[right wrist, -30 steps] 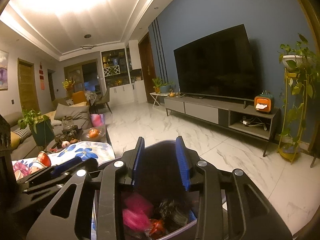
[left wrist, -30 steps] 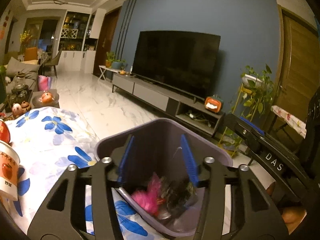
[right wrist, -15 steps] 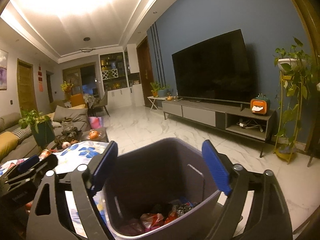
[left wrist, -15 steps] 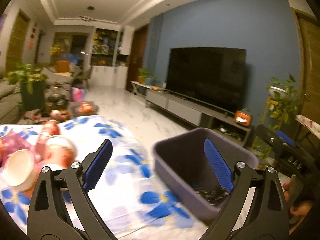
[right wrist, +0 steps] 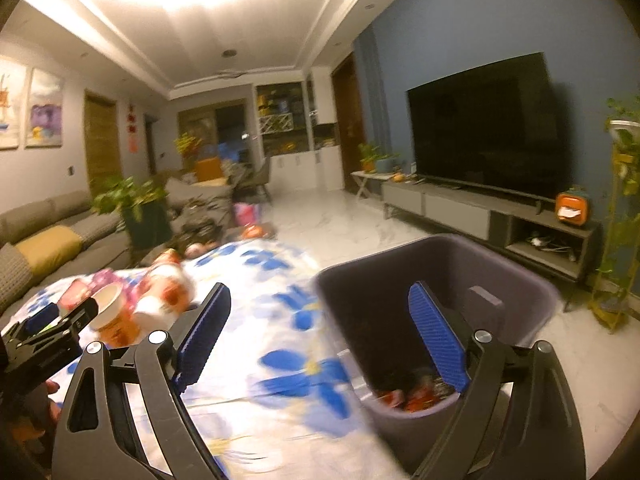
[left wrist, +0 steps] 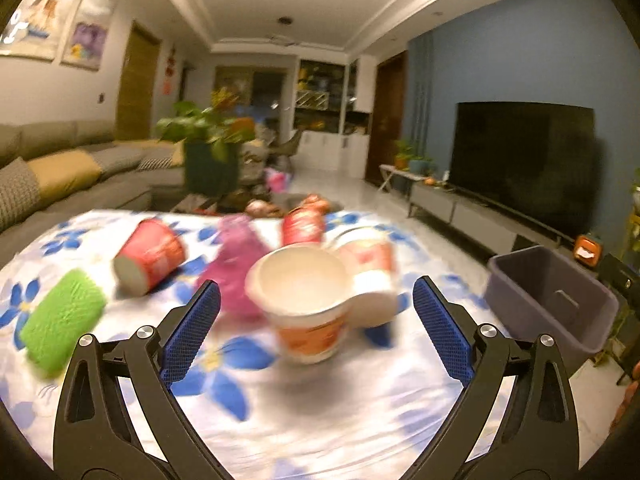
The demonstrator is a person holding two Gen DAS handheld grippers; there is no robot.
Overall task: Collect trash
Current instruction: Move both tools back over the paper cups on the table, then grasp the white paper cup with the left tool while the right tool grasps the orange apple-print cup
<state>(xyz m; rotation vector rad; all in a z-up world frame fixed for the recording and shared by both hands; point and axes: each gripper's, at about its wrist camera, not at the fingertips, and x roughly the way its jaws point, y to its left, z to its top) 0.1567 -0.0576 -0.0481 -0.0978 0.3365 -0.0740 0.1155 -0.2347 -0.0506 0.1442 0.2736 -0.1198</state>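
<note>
Both drops done: my left claw (left wrist: 316,320) has swung off the bin (left wrist: 552,300) and hangs spread over the upright paper cup (left wrist: 304,300) on the floral surface (left wrist: 360,412). Right claw (right wrist: 320,336) spread too, empty (bin's at its right pad).

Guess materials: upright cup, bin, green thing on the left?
Cup: likely paper or thin foam, matte white inside, printed orange wrap. Bin: moulded plastic, dull grey-purple, smooth rounded rim. Green thing: bumpy, nubbed surface, perhaps soft plastic or fibre; too blurred to tell.
</note>
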